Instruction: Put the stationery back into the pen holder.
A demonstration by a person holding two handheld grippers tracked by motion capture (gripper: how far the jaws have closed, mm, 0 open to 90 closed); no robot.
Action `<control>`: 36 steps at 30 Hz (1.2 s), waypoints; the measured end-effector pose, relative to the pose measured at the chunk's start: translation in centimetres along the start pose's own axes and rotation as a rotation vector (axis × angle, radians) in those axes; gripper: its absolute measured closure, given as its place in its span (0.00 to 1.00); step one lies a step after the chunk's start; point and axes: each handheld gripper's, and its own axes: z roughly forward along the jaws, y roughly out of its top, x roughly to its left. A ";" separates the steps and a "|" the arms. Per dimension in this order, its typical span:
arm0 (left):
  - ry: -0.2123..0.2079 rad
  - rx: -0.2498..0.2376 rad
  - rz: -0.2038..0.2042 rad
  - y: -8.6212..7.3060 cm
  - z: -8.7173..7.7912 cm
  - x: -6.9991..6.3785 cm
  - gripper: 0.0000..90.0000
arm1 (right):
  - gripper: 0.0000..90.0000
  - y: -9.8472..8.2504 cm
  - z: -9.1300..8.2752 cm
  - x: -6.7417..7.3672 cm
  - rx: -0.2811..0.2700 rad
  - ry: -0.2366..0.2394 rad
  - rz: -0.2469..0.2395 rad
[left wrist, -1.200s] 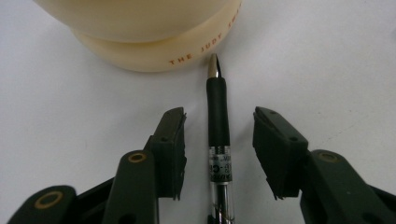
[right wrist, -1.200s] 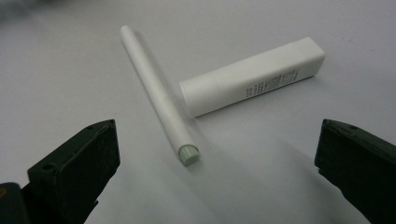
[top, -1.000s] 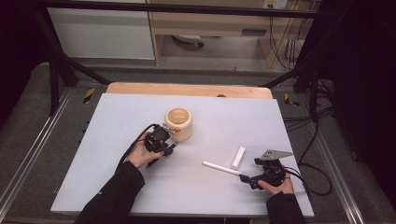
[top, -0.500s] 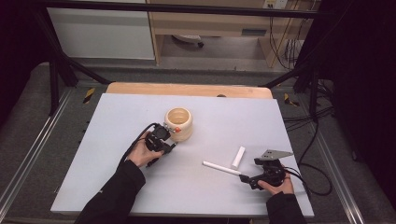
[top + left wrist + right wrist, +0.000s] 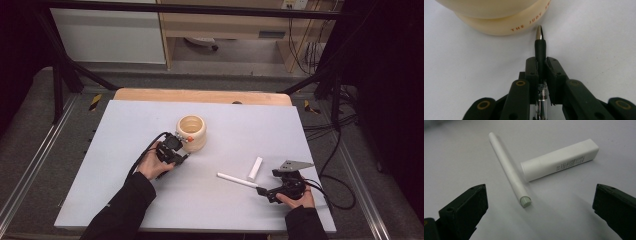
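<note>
A black pen (image 5: 540, 46) with a silver tip is clamped between the jaws of my left gripper (image 5: 541, 62), its tip close to the base of a cream ribbed cup (image 5: 499, 17). From above, the left gripper (image 5: 184, 156) sits just left of and in front of the cup (image 5: 191, 131). My right gripper (image 5: 262, 191) rests open near the table's front right. A thin white stick (image 5: 507, 171) lies ahead of its wide-spread jaws, untouched by them. A short white tube (image 5: 560, 160) with small print lies beside the stick.
The pale grey table top (image 5: 125, 200) has a wooden strip (image 5: 200, 96) along its far edge. Black frame bars and cables stand around the table. The white stick (image 5: 236, 180) and tube (image 5: 255, 168) lie between the two hands.
</note>
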 end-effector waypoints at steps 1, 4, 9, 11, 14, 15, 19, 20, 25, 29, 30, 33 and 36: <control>0.002 -0.003 0.002 0.0 -0.1 0.0 0.89 | 0.01 0.0 0.0 0.0 0.000 0.000 0.000; -0.002 -0.019 0.010 0.0 -0.3 -0.2 0.89 | 0.01 0.0 0.0 0.0 0.001 -0.002 -0.002; -0.004 -0.027 0.012 -0.1 -0.9 -0.4 0.89 | 0.01 0.0 0.0 0.0 0.002 -0.002 -0.002; -0.004 -0.034 0.013 -0.1 -1.2 -0.5 0.89 | 0.01 0.0 0.0 0.0 0.002 -0.001 0.000; -0.001 -0.041 0.017 -0.2 -1.6 -0.6 0.89 | 0.01 0.0 0.0 0.0 0.001 -0.002 -0.002; -0.003 -0.044 0.018 -0.3 -1.8 -0.6 0.89 | 0.01 0.0 -0.1 0.0 0.002 -0.002 0.000; -0.001 -0.066 0.016 -0.7 -2.5 -0.7 0.89 | 0.01 0.0 0.0 0.0 0.002 -0.002 0.001; -0.003 -0.069 0.016 -0.8 -2.7 -0.7 0.89 | 0.01 0.0 0.0 0.0 0.002 -0.003 -0.002; -0.006 -0.104 0.009 -1.4 -3.6 -0.8 0.89 | 0.01 0.0 0.0 0.0 0.002 -0.002 0.002; -0.006 -0.138 -0.004 -1.8 -4.4 -0.8 0.89 | 0.01 0.0 0.0 0.0 0.002 -0.003 0.001; -0.007 -0.145 -0.005 -1.8 -4.6 -0.9 0.89 | 0.01 0.0 0.0 0.0 0.003 -0.002 -0.001; -0.009 -0.166 -0.011 -2.0 -5.1 -0.9 0.89 | 0.01 0.0 0.0 0.0 0.002 -0.003 0.000; -0.010 -0.186 -0.018 -2.2 -5.6 -0.9 0.89 | 0.01 0.0 0.0 0.0 0.002 -0.001 0.002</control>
